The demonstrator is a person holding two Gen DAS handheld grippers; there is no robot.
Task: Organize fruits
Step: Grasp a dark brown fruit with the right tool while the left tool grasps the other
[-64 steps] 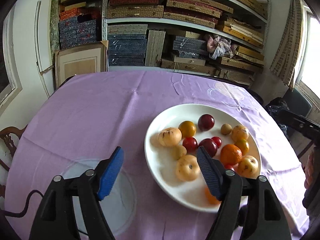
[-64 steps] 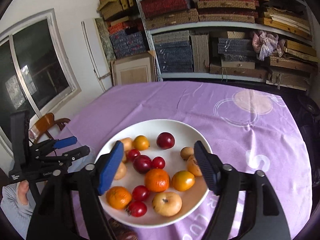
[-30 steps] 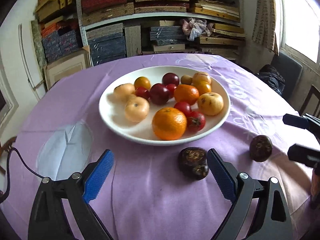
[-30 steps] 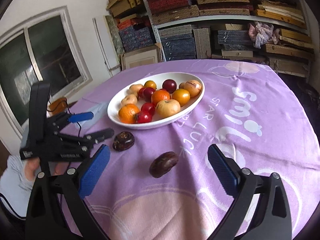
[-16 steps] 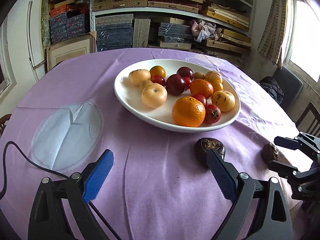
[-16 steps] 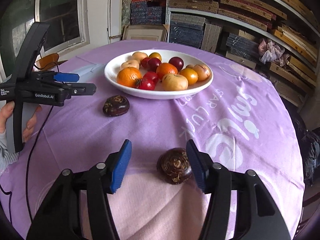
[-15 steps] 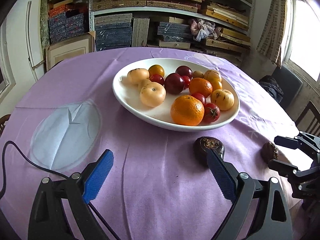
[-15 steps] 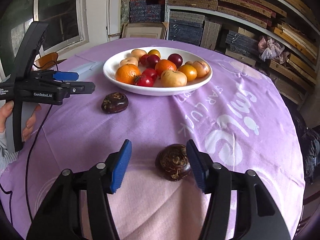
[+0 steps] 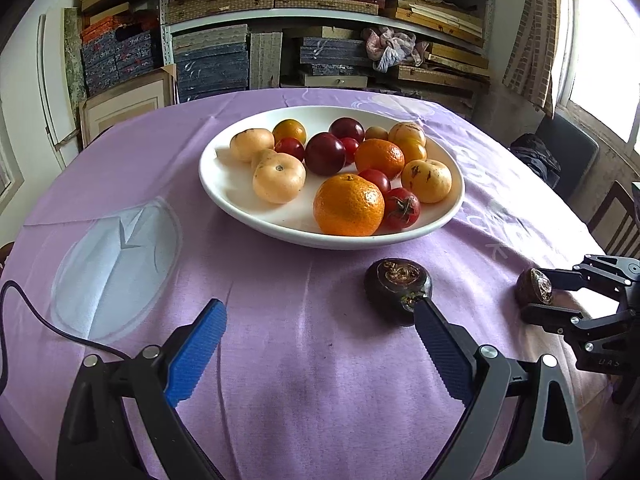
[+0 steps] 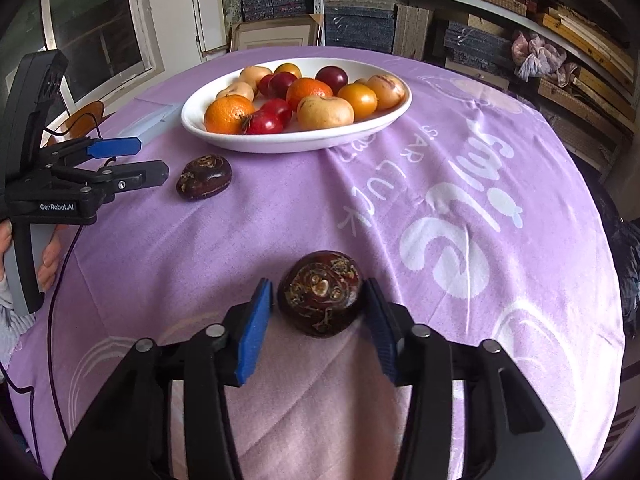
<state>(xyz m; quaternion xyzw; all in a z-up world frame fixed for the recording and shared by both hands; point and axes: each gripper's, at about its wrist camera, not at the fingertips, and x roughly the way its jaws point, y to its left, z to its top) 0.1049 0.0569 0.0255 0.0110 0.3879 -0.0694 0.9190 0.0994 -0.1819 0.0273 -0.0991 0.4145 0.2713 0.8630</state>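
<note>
dark fruit on the table is now flanked by the right claw, jaws closing, wide a second ago, pads not yet pressed; pickup is judged near. left claw is held open beside a second dark fruit. white plate, crowded, lies well apart; nothing is seen between.

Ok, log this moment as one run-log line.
right gripper: closing around dark fruit on tablecloth | left gripper: open, empty, beside second dark fruit | bowl: full
</note>
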